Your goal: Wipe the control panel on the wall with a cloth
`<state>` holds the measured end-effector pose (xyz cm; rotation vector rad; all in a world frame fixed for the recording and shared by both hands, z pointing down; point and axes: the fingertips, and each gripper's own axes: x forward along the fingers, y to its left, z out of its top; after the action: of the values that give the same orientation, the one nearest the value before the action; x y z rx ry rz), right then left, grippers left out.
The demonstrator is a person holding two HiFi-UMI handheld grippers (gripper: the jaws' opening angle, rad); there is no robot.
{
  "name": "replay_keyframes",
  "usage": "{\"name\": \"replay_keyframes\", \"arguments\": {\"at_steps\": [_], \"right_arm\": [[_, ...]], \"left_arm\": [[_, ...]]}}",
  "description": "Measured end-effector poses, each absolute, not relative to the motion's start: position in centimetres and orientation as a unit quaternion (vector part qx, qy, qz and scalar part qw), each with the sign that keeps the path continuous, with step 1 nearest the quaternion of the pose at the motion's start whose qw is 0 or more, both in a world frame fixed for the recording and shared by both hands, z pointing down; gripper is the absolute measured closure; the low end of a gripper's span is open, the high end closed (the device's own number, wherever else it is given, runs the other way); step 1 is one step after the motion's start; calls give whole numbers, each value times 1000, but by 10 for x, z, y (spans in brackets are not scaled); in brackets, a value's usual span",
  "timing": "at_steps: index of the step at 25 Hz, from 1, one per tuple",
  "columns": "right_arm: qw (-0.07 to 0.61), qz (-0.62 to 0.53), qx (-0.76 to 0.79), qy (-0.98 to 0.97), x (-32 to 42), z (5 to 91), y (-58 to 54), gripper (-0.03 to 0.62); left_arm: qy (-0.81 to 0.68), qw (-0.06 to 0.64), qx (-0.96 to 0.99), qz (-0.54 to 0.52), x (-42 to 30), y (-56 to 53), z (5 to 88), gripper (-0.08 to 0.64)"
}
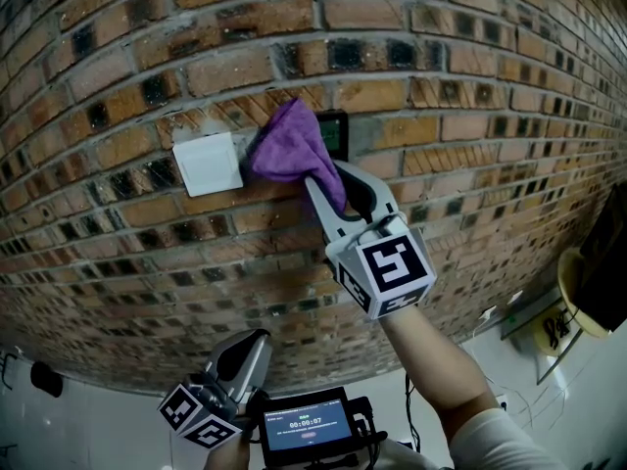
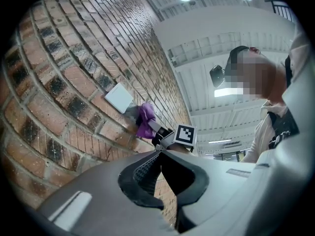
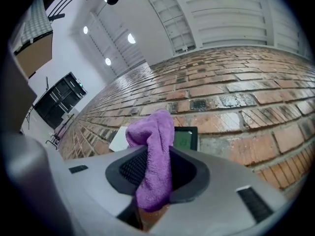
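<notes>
A dark control panel (image 1: 335, 132) with a small green screen (image 3: 186, 139) is set in the brick wall (image 1: 470, 116). My right gripper (image 1: 329, 186) is shut on a purple cloth (image 1: 287, 145), whose bunched end presses the wall at the panel's left edge and covers part of it. In the right gripper view the cloth (image 3: 153, 137) hangs between the jaws of my right gripper (image 3: 156, 167). My left gripper (image 1: 251, 352) hangs low, away from the wall, jaws together and empty. Its own view shows my left gripper (image 2: 160, 156) pointing up toward the cloth (image 2: 145, 120).
A white switch plate (image 1: 208, 163) sits just left of the cloth. A small device with a lit timer screen (image 1: 306, 427) is at the bottom edge. A yellowish object (image 1: 586, 300) and a ledge with cables lie at the lower right.
</notes>
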<state>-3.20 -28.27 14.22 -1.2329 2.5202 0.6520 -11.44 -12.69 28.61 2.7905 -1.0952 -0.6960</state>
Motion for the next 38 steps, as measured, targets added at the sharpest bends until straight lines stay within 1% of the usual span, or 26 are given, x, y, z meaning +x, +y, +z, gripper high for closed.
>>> {"name": "replay_keyframes", "arguments": {"at_steps": [16, 24, 30, 38], "right_arm": [[131, 213, -480, 841, 33, 135, -296, 471], [120, 219, -505, 826, 59, 135, -304, 471], [124, 217, -524, 814, 81, 134, -306, 471], [132, 225, -519, 814, 85, 136, -297, 471]], "left_arm": [[-341, 31, 915, -214, -99, -127, 276, 574], [-341, 39, 914, -217, -99, -132, 284, 574], [-338, 39, 916, -214, -95, -135, 285, 574], [-335, 36, 917, -213, -94, -140, 286, 574]]}}
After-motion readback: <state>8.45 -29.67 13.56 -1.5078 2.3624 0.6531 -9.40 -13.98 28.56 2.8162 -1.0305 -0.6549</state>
